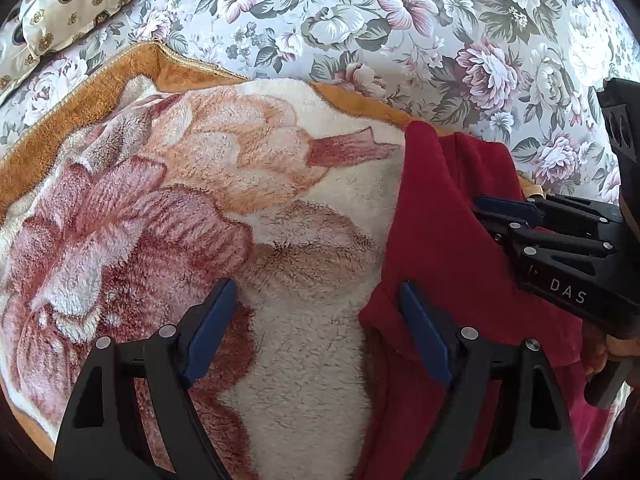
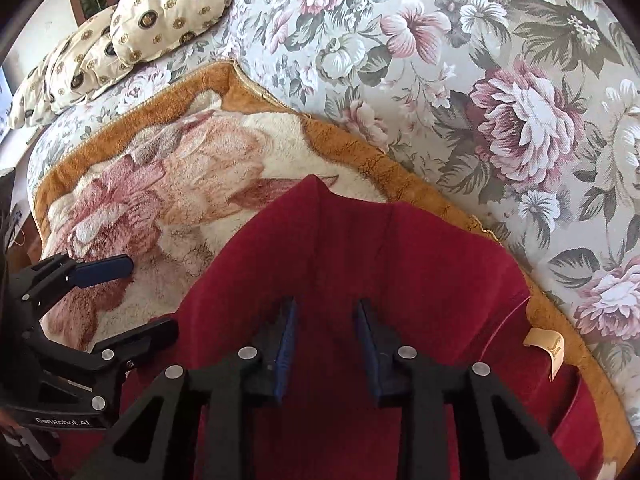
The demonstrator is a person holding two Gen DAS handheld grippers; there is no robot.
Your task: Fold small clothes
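- One red garment (image 2: 360,248) lies on one plush blanket (image 2: 168,168); two pillows (image 2: 168,8) lie behind.
- Left gripper (image 1: 316,320) gapes wide, straddling the garment's edge, gripping nothing.
- Right gripper (image 2: 326,312) hangs over the garment, jaws narrowly apart, unclamped.

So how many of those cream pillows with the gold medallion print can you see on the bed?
2. One pillow lies at the far left of the floral bedspread; the second pillow overlaps beside it, nearer the edge. More may be hidden beyond the frame.

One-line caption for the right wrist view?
Right tongs part-closed over a red garment on a plush floral blanket.
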